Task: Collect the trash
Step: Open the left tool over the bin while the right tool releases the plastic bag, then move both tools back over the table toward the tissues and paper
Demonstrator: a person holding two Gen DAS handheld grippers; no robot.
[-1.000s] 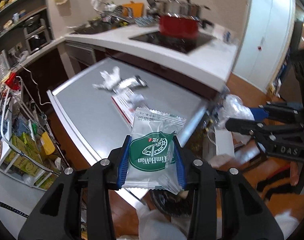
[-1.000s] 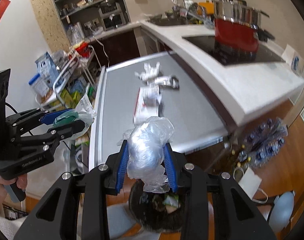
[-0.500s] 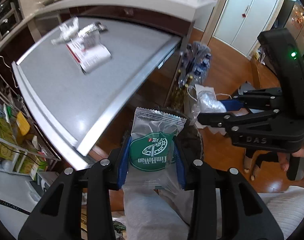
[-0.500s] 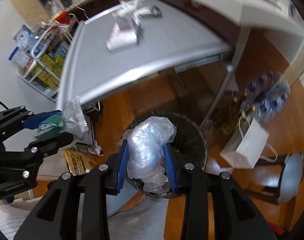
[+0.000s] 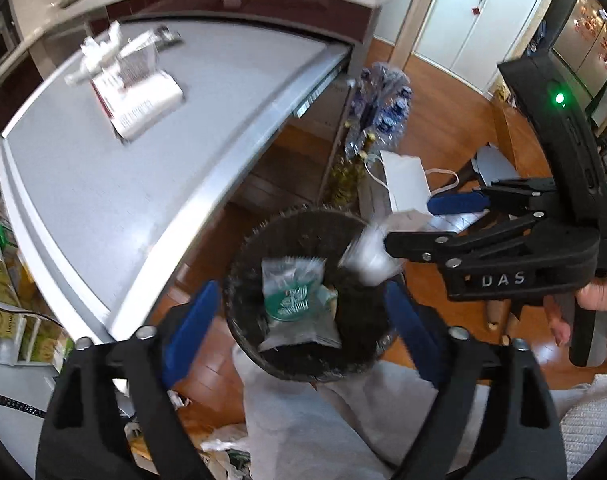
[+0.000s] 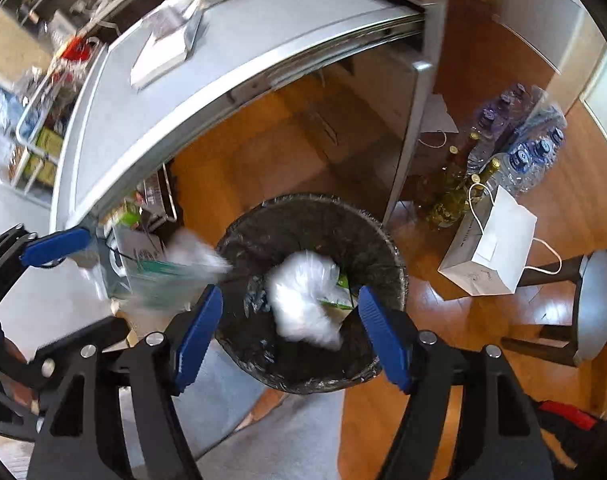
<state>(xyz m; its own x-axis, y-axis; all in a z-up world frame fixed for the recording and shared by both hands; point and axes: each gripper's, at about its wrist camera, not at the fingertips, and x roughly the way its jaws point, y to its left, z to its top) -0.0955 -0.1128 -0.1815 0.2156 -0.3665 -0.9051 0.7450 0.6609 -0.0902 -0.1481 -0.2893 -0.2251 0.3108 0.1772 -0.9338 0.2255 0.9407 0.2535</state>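
Note:
A round black-lined trash bin (image 5: 243,280) stands on the wood floor below both grippers; it also shows in the right wrist view (image 6: 367,232). My left gripper (image 5: 299,328) is open above it, and the green-and-white snack wrapper (image 5: 297,300) is falling into the bin. My right gripper (image 6: 291,328) is open too, and the crumpled clear plastic wrap (image 6: 303,300) is dropping into the bin, blurred. More trash lies on the grey table (image 5: 103,168): a flat paper packet (image 5: 137,100) and crumpled white and silver wrappers (image 5: 115,46).
The table's metal edge and leg (image 6: 407,128) stand just beyond the bin. A white paper bag (image 6: 491,252), bottles (image 6: 455,188), a pack of water bottles (image 6: 519,148) and a stool (image 6: 591,304) stand on the floor to the right. A shelf cart (image 6: 31,140) is at left.
Both grippers have opened over the bin. The snack wrapper left the left gripper and the clear plastic left the right gripper; both are falling into the bin.

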